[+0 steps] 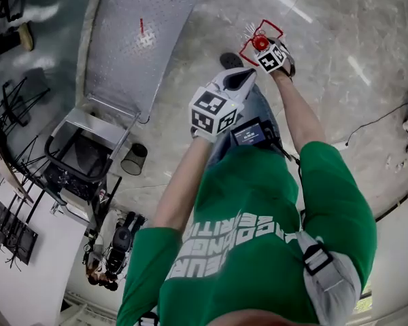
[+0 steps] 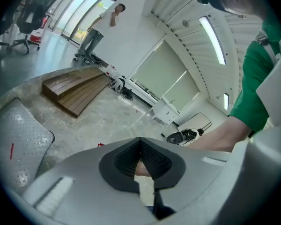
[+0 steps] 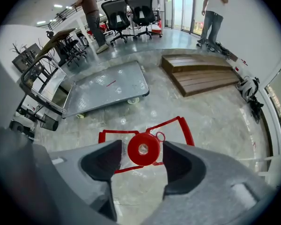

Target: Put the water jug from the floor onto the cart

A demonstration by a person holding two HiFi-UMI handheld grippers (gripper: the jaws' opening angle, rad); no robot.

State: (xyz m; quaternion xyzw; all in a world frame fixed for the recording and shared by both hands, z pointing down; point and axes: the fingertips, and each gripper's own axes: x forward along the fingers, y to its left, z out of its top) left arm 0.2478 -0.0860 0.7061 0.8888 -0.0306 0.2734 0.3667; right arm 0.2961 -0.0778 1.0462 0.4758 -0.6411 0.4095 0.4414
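The water jug (image 3: 131, 161) stands on the pale stone floor: clear plastic, a red cap (image 3: 144, 149) and a red carrying frame (image 3: 185, 128). My right gripper (image 3: 141, 165) points steeply down over it, open, with the cap between the two dark pads and a gap on each side. In the head view the cap (image 1: 260, 43) shows just beyond the right gripper (image 1: 266, 51). My left gripper (image 1: 236, 80) hangs nearer my body, away from the jug, its pads meeting at the tips (image 2: 140, 144) on nothing. The cart (image 3: 105, 90) is a flat metal platform on wheels, bare, left of the jug (image 1: 139, 39).
The cart's push handle (image 1: 75, 141) is at its near end, with a small black mesh bin (image 1: 134, 159) beside it. A low wooden ramp (image 3: 201, 74) lies beyond the jug. Office chairs (image 3: 126, 8) and two standing people (image 3: 90, 11) (image 3: 213, 8) are farther back.
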